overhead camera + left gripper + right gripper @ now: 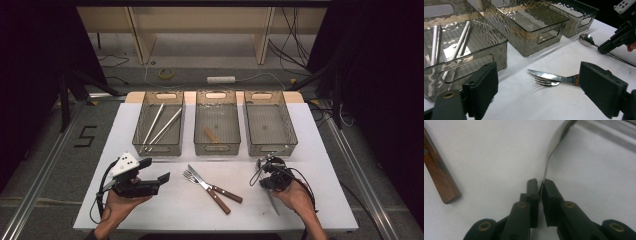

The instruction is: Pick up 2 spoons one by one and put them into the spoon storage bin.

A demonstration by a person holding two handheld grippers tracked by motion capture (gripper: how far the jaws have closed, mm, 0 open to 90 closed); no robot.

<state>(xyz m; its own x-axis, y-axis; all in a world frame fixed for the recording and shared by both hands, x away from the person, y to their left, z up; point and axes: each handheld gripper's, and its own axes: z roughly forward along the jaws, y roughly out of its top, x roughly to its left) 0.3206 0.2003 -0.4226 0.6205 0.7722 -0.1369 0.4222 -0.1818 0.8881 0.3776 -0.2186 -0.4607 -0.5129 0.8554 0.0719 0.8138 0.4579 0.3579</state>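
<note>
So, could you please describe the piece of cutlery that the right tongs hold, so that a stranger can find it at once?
Start at the white table and go to the rightmost of the three smoky plastic bins. Just in front of it the right tongs are shut on a spoon by its thin handle. It is all bare steel, unlike the knife and the fork with wooden handles at the table's middle.

The white bench [150, 210] carries three smoky clear bins in a row along its far edge: left bin [159, 145], middle bin [217, 147], right bin [272, 147]. Nearer, a fork [206, 191] and a knife [215, 186] lie crossed, touching; a spoon [586, 40] lies to their right.
</note>
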